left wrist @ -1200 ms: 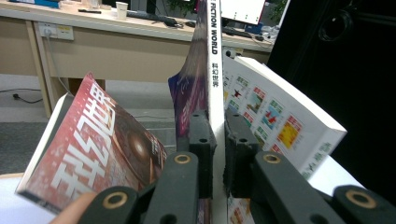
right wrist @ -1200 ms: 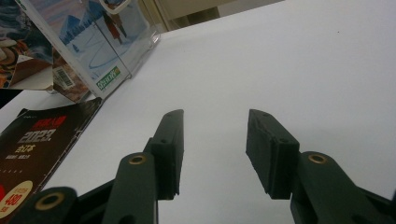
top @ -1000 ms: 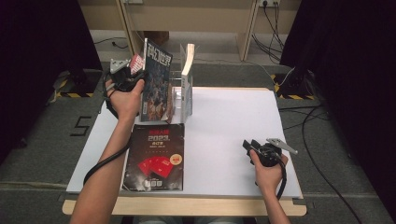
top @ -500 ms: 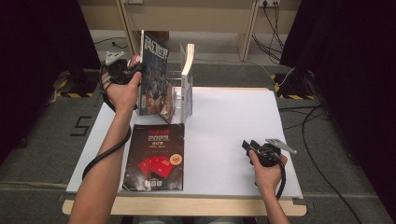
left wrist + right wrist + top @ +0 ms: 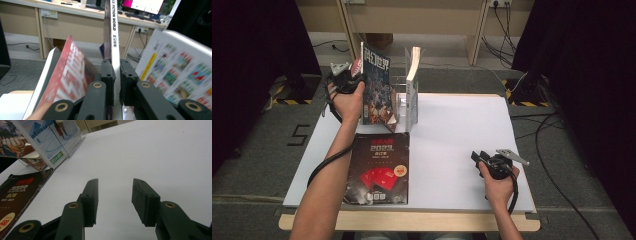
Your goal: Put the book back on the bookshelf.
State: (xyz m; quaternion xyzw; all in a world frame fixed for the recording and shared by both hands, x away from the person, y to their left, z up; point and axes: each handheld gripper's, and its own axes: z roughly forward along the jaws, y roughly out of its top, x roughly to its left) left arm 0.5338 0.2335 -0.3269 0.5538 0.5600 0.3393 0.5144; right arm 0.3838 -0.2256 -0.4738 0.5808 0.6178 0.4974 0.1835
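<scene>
Two jaws of left hand-held gripper (image 5: 115, 82) clamp magazine (image 5: 113, 37) spine edge.

held magazine (image 5: 376, 85): dark cover crowded with multicoloured artwork, white title characters; white spine with black lettering
flat magazine (image 5: 379, 167): black cover, red title and red shapes, small yellow-orange round badge
leaning book (image 5: 412, 82): white cover, tan page edge, pale blue snowy picture
rack (image 5: 399, 102): clear, see-through
table (image 5: 462, 135): plain white top, light wood edge
left gripper (image 5: 117, 75): black jaws, brass-coloured rivets
right gripper (image 5: 113, 195): black jaws, brass-coloured rivets
</scene>
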